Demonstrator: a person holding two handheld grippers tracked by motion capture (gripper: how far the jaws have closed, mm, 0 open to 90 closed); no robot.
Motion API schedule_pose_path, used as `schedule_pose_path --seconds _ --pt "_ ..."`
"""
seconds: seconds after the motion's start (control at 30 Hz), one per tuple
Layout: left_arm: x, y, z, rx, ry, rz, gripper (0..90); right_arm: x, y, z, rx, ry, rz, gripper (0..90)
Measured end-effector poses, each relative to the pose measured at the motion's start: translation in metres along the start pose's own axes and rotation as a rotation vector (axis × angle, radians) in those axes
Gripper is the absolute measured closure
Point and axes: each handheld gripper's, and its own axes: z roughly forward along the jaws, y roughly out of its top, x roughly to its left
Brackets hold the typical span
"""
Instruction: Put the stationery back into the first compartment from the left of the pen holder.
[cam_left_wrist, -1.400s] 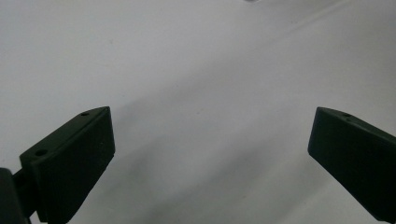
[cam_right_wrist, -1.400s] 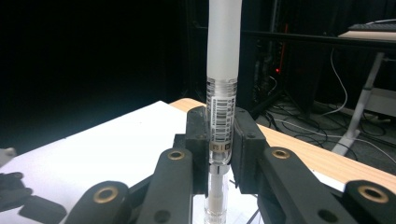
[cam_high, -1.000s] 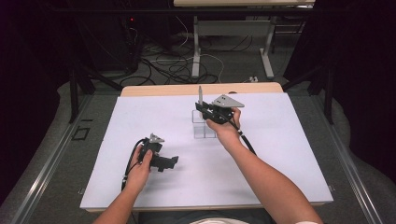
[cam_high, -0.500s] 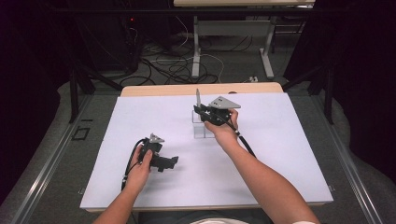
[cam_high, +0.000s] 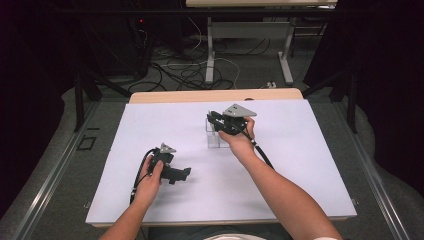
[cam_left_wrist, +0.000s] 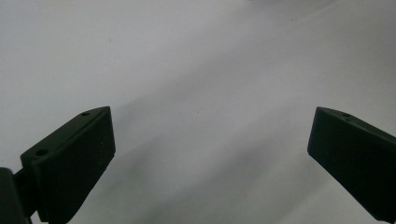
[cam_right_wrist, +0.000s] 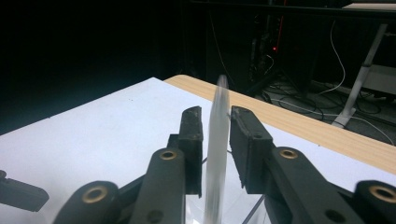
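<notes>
Near frame centre of the high view, right gripper poised over a small clear stand on the white sheet. Lower left of centre, left gripper lying idle on the sheet, well apart from the stand.

Progress, judged from the layout: clear tube brought to the stand and apparently being let go into it (release under way, not plainly finished). Left to do: confirming the tube sits upright, then drawing the right gripper clear.

Jaws of the right gripper just been opening, now narrowly parted, with the tube upright between them, mid-frame; pads seemingly just off it, a sliver of gap on the left side. Left gripper spread wide, holding nothing.

Differences between views:
- Right gripper view: the translucent, blurred tube between the pads, edges of the stand at the bottom, wooden table edge running to the right. Tube too faint to pick out from above.
- High view: both hands at once, and the stand's place relative to them.
- Left gripper view: bare white surface between two dark jaw tips.
</notes>
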Motion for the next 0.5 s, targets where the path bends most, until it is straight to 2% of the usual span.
schedule_pose_path --seconds 0.23,0.3,0.4,0.5 --pt "0.0 0.0 0.0 0.0 0.0 -0.002 1.0 0.0 0.003 -0.009 -0.016 0.002 0.006 65.9" --pt "0.0 0.0 0.0 0.004 0.002 0.001 1.0 -0.001 0.003 -0.012 -0.026 0.01 -0.002 63.9" --pt "0.0 0.0 0.0 0.003 0.003 -0.001 1.0 -0.001 0.001 -0.019 -0.021 0.027 0.02 62.9" --pt "0.0 0.0 0.0 0.004 0.001 -0.001 1.0 -0.002 -0.001 -0.024 -0.033 0.035 0.021 61.1"
